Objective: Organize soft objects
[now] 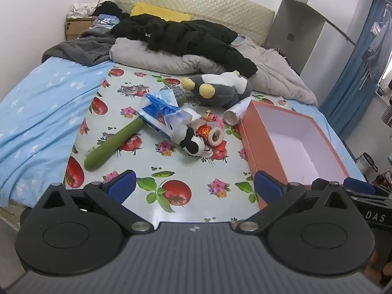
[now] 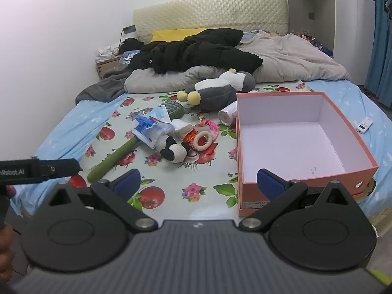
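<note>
Hovering wide open and empty over the near edge of the fruit-print sheet [image 1: 147, 112] — left gripper [image 1: 194, 187], right gripper [image 2: 198, 183], both tilted down. Just ahead of the right one's right finger, touching nothing: the orange box [image 2: 367, 169], bare inside. Ahead and left of both — black-and-white plush [image 2: 175, 152], white ring [image 2: 203, 140], crumpled blue-white bag [image 1: 159, 115], green massage hammer [image 1: 112, 144]. Farther ahead, grey plush toy [image 1: 220, 90] beside a white tube [image 1: 236, 114].
</note>
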A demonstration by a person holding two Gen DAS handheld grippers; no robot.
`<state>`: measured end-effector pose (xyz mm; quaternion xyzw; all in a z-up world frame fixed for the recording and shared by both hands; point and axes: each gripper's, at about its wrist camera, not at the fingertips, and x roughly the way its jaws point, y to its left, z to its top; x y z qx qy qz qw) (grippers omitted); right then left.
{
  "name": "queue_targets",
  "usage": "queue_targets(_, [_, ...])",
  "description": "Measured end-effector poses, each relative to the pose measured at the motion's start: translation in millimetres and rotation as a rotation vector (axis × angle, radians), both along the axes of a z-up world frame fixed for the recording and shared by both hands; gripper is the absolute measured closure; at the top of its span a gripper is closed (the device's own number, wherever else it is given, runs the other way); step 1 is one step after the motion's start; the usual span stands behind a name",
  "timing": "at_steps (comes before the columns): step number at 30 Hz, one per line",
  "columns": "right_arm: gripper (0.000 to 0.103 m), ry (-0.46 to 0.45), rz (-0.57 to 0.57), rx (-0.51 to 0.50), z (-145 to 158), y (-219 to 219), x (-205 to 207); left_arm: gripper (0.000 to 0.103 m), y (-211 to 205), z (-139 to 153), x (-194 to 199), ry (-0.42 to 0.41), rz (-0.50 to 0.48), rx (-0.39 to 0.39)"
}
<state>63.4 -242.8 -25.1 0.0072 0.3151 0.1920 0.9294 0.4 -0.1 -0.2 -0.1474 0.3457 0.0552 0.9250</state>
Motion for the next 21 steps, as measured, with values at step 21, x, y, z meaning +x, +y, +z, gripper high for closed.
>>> queue_targets(21, [0.000, 0.005, -0.001, 0.007, 0.5, -1.5, 0.5, 0.000, -4.5, 5.6, 0.3, -0.011, -0.012, 0.007])
